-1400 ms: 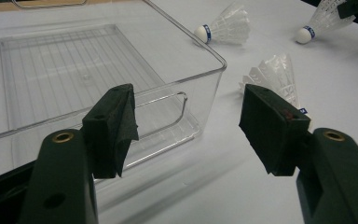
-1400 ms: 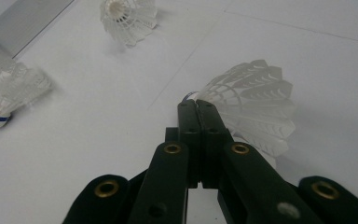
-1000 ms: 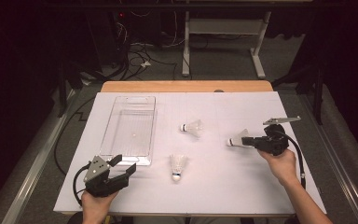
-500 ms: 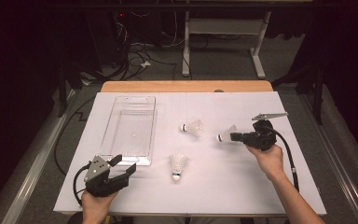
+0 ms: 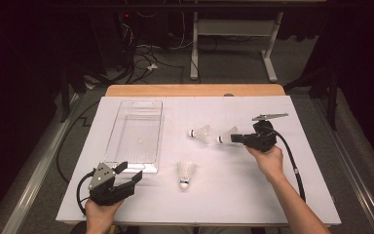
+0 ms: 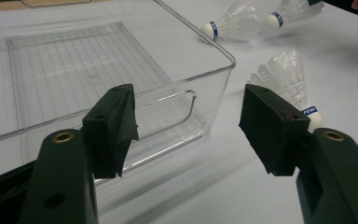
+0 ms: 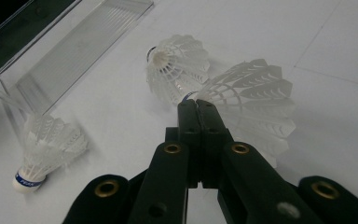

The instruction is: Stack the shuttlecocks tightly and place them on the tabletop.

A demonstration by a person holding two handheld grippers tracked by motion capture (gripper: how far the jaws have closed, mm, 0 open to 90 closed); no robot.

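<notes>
Three white shuttlecocks are on the white table. My right gripper (image 5: 237, 139) (image 7: 196, 106) is shut on the skirt of one shuttlecock (image 5: 228, 135) (image 7: 254, 105), held just above the table with its cork pointing left. A second shuttlecock (image 5: 200, 132) (image 7: 177, 70) lies close beside it, to the left. The third shuttlecock (image 5: 186, 173) (image 6: 284, 79) lies nearer the front, just past my left gripper's right jaw. My left gripper (image 5: 130, 170) (image 6: 189, 126) rests open at the front left with nothing between its jaws, facing the near end of a clear plastic tray (image 5: 119, 161) (image 6: 205, 98).
The clear tray is empty and stands lengthwise on the table's left half. A cable (image 5: 292, 161) trails from the right gripper along the forearm. The wooden table edge (image 5: 195, 90) lies at the back, with dark floor and cables beyond.
My right gripper has carried its shuttlecock leftward, closer to the shuttlecock lying mid-table. The left gripper has stayed where it was.
</notes>
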